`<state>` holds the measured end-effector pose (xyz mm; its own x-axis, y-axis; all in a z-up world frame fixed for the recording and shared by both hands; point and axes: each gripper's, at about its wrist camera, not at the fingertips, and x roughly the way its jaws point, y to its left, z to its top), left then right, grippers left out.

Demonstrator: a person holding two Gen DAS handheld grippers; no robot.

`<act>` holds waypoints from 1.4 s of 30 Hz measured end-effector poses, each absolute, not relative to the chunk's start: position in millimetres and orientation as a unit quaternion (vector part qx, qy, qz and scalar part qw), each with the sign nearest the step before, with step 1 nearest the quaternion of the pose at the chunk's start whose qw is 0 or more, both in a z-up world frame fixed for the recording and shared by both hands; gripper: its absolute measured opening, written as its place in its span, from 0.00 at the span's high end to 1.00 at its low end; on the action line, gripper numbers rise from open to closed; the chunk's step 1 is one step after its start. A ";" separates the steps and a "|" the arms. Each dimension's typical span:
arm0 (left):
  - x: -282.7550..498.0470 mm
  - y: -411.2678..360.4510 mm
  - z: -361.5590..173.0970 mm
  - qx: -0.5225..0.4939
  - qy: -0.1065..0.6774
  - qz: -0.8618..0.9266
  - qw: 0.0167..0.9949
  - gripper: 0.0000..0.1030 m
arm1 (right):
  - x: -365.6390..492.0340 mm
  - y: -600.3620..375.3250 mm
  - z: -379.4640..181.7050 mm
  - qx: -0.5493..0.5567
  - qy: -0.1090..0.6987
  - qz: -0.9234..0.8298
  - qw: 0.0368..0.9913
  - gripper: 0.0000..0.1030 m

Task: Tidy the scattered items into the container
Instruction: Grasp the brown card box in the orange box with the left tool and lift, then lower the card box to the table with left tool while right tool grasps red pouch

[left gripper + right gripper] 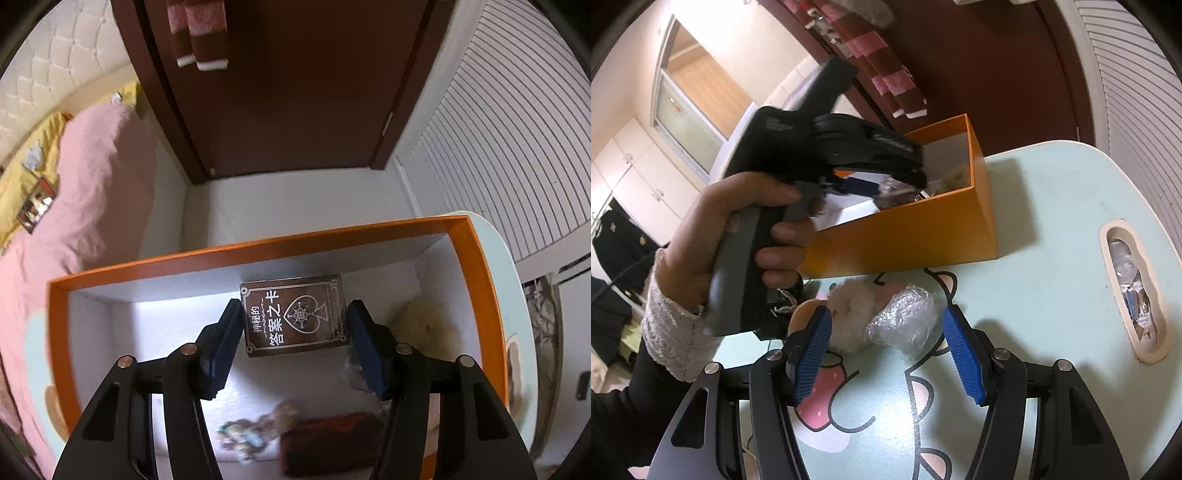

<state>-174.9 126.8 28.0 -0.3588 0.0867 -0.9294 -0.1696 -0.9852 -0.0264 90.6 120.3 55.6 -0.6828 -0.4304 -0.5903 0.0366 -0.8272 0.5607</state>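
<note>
Two grippers show here, each in a person's hand. The left gripper (293, 325) points steeply down into the orange box (258, 245), and a brown card box (295, 317) with a spade emblem and white lettering sits between its blue pads (225, 347). The left pad lies against the card box's edge and the right pad looks to meet the other edge, though whether they press on it or have just let go I cannot tell. The card box is inside the orange box, above its white floor, toward the far wall. Lower in the orange box lie a pale fluffy thing (424, 325) at the right, a dark red fuzzy item (332, 435) near the bottom edge, and a blurred colourful trinket (251, 432) beside it.

In the right wrist view, the hand (738, 236) with a white lace cuff holds the left gripper's handle over the orange box, which stands on the pale blue worktop (1052, 221) printed with cartoon cats. The right gripper (884, 347) hangs above the worktop with its pads spread apart and nothing between them. Just beyond its fingertips, in front of the orange box, lie a fluffy white toy (849, 306) and a clear crinkled plastic packet (905, 321), touching each other. A cut-out handle slot (1108, 236) sits at the right of the worktop.
</note>
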 end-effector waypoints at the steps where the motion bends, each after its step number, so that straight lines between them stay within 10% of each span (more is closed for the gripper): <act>1: -172.6 123.6 32.4 -0.556 0.036 0.826 0.080 0.43 | 90.4 119.5 55.3 0.377 -0.260 -0.879 0.132 0.39; 19: -34.1 50.0 111.0 -0.440 -0.022 0.887 0.138 0.43 | 97.4 115.8 71.2 0.364 -0.222 -0.898 0.107 0.39; 31: 63.4 -11.1 76.3 -0.432 -0.060 0.890 0.130 0.43 | 62.4 123.9 122.0 0.377 -0.164 -0.903 0.125 0.73; 36: 72.0 -8.2 55.4 -0.467 -0.050 0.870 0.151 0.43 | -2.2 118.6 135.0 0.484 -0.135 -0.851 0.155 0.73; 42: 72.1 -2.2 40.4 -0.481 -0.053 0.861 0.157 0.43 | -58.4 107.2 103.8 0.617 -0.130 -0.758 0.163 0.51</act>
